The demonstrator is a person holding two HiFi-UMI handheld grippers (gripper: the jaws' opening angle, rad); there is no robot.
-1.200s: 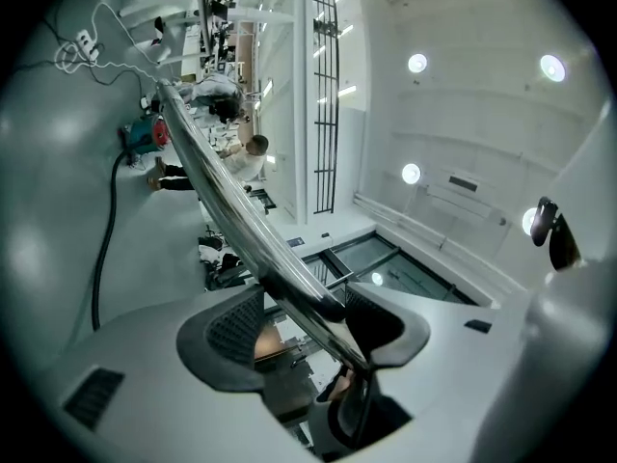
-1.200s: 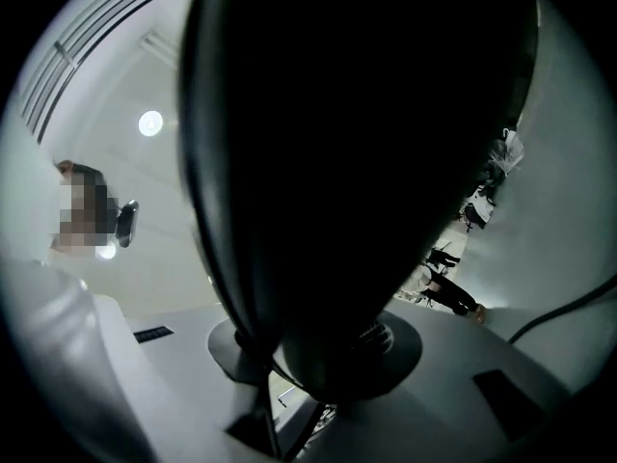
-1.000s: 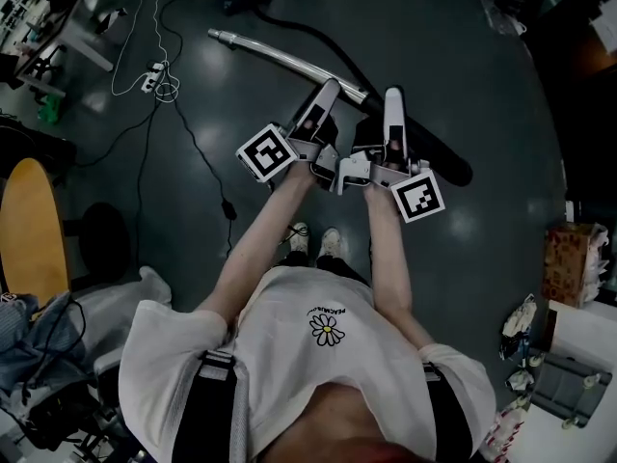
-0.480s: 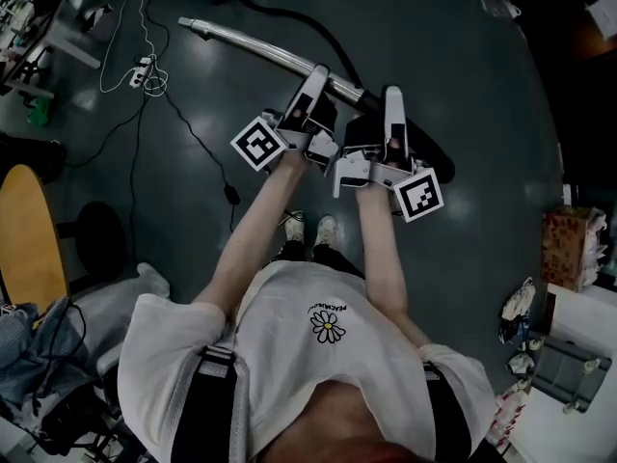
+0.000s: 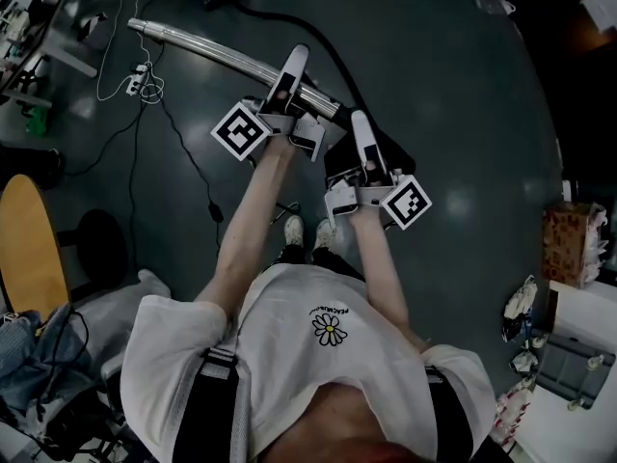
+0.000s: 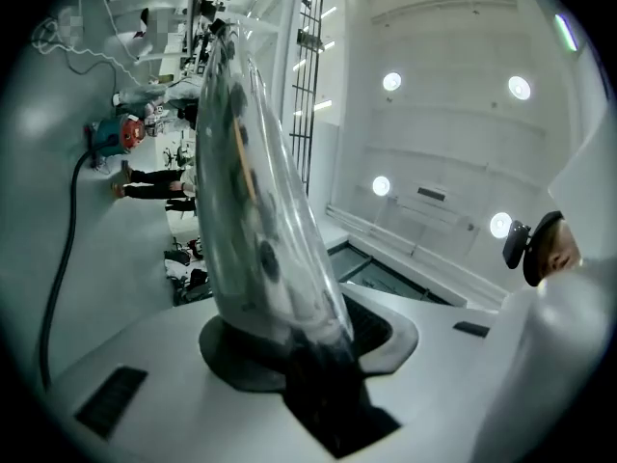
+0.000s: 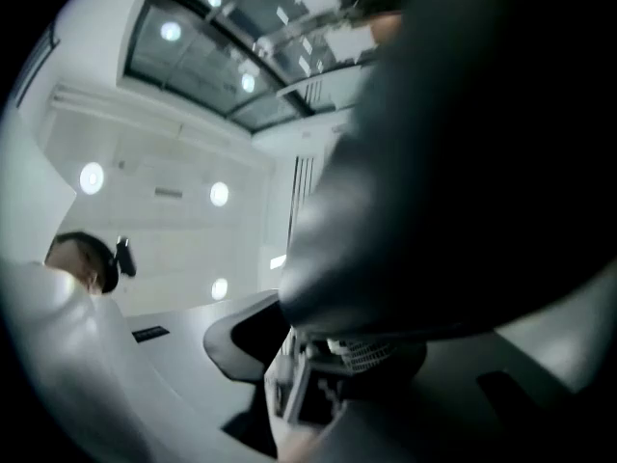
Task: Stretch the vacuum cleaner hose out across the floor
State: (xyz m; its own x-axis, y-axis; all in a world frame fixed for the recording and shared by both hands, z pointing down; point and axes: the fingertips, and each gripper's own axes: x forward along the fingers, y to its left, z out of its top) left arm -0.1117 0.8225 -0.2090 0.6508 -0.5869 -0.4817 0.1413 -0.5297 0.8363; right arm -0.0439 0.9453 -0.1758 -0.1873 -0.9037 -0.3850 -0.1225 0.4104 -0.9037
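Observation:
The vacuum's chrome wand (image 5: 207,54) slants from the upper left down to a black handle (image 5: 386,148), and the black hose (image 5: 333,51) curves away from it toward the top of the head view. My left gripper (image 5: 296,59) has just been closing and is shut on the wand (image 6: 255,210), which stands up between its jaws (image 6: 308,350). My right gripper (image 5: 359,122) sits lower right on the black handle (image 7: 463,162). Its jaws have just been opening a little, and the blurred handle still fills the gap between them (image 7: 337,355).
A white power strip (image 5: 138,73) with looped cable and a thin black cord (image 5: 188,148) lie on the dark floor at left. A round wooden tabletop (image 5: 34,249) stands at far left and a cardboard box (image 5: 569,249) at right. The person's shoes (image 5: 310,231) are below the grippers.
Both grippers and the wand have shifted left in the head view. The left gripper has closed onto the chrome tube. The right gripper has dropped lower and rolled on the handle.

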